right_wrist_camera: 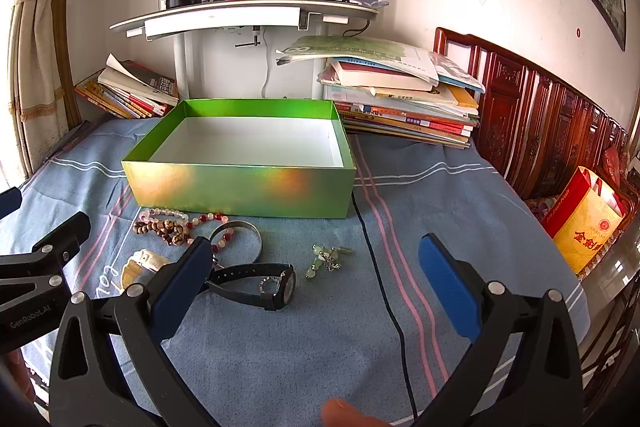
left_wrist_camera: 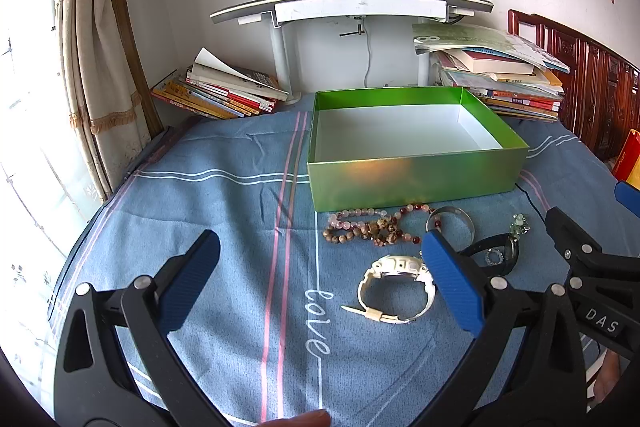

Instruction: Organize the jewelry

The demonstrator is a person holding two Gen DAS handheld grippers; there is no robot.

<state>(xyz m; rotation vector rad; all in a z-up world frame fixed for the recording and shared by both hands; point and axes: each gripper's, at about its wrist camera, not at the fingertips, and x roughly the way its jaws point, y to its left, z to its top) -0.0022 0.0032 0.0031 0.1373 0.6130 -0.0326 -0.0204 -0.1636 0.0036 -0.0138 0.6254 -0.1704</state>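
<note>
left tongs [left_wrist_camera: 320,277]: hanging wide open, gripping nothing — white watch [left_wrist_camera: 394,289] lying just inside its right pad, beads ahead of it.
right tongs [right_wrist_camera: 316,281]: also spread open, empty — black watch [right_wrist_camera: 260,283] sitting between the pads, close to the left one; green charm [right_wrist_camera: 326,259] just beyond.
bead bracelets [left_wrist_camera: 372,225]: lying against the green box [left_wrist_camera: 416,175] front wall, silver bangle [right_wrist_camera: 244,233] beside them.
box: sitting empty on the blue cloth [right_wrist_camera: 280,347].

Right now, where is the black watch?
On the blue cloth, the black watch lies before the green box, between the silver bangle and the green charm.
</note>
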